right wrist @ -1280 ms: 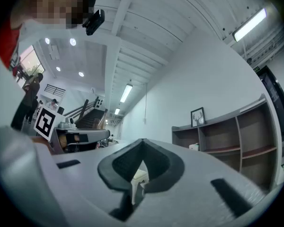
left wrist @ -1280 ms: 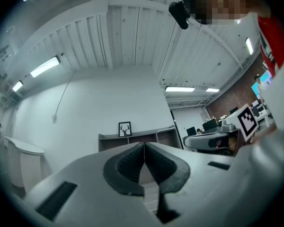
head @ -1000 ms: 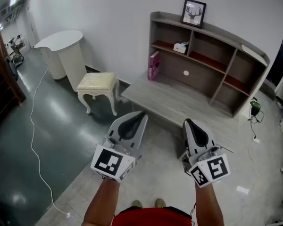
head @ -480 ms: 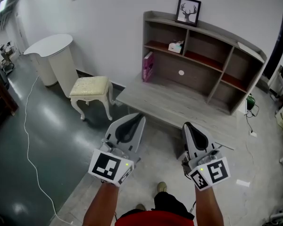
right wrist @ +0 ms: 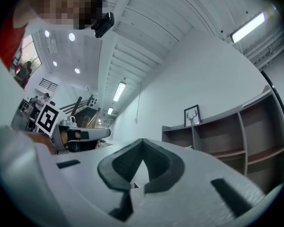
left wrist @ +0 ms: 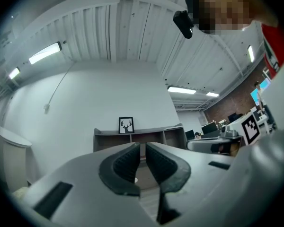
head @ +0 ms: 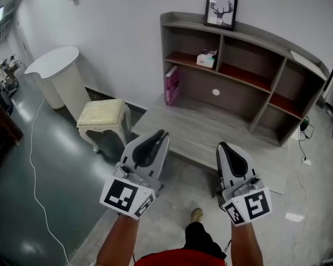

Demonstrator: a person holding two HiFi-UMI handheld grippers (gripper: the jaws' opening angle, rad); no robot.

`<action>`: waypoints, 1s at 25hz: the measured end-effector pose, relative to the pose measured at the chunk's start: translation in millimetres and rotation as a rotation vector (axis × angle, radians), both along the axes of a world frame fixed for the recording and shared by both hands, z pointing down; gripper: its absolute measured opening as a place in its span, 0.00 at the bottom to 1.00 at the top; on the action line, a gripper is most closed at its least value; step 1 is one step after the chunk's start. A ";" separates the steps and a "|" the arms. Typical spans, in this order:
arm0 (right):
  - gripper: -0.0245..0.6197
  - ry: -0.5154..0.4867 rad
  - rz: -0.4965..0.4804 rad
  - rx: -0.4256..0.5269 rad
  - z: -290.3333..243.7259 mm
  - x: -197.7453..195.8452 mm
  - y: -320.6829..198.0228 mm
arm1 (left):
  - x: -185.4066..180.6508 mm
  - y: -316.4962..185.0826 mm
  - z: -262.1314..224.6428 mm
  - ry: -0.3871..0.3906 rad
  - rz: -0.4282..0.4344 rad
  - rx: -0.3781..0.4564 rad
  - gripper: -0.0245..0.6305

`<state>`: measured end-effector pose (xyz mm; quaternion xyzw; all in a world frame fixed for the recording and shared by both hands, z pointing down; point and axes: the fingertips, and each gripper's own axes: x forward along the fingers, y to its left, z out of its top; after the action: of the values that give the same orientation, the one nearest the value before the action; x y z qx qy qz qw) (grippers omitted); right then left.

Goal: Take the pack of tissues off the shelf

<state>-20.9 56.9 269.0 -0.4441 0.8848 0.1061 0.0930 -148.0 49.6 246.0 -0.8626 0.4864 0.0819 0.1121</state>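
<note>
Wood-grain shelf (head: 255, 31) closer; left gripper (head: 162, 132), right gripper (head: 222, 144) fingers (left wrist: 123, 163) together, empty; tissue pack (head: 207, 59) shelved.

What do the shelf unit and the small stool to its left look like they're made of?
Shelf unit: matte grey board with a streaky wood grain, likely laminate or stained wood. The shelf surfaces look reddish.
Stool: cream padded seat with a textured, fabric-like look, on glossy white curved legs, probably painted wood.
</note>
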 end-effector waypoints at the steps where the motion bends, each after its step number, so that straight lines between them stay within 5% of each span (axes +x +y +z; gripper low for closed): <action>1: 0.05 -0.002 -0.001 0.002 -0.5 5.4 -15.5 | 3.8 -16.1 -0.5 0.001 -0.006 -0.001 0.06; 4: 0.05 -0.008 -0.011 0.001 0.2 22.8 -64.4 | 17.5 -67.7 -0.5 0.001 -0.027 -0.010 0.07; 12: 0.05 -0.003 -0.066 -0.025 3.7 64.4 -173.7 | 55.8 -198.2 -5.8 0.021 -0.089 -0.035 0.31; 25: 0.05 0.010 -0.051 -0.073 18.6 85.6 -270.8 | 80.6 -356.7 16.8 -0.061 -0.177 -0.130 0.58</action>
<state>64.7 -213.9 287.7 -0.4238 0.8996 0.0736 0.0753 -67.4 -307.2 262.9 -0.8239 0.5612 0.0134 0.0774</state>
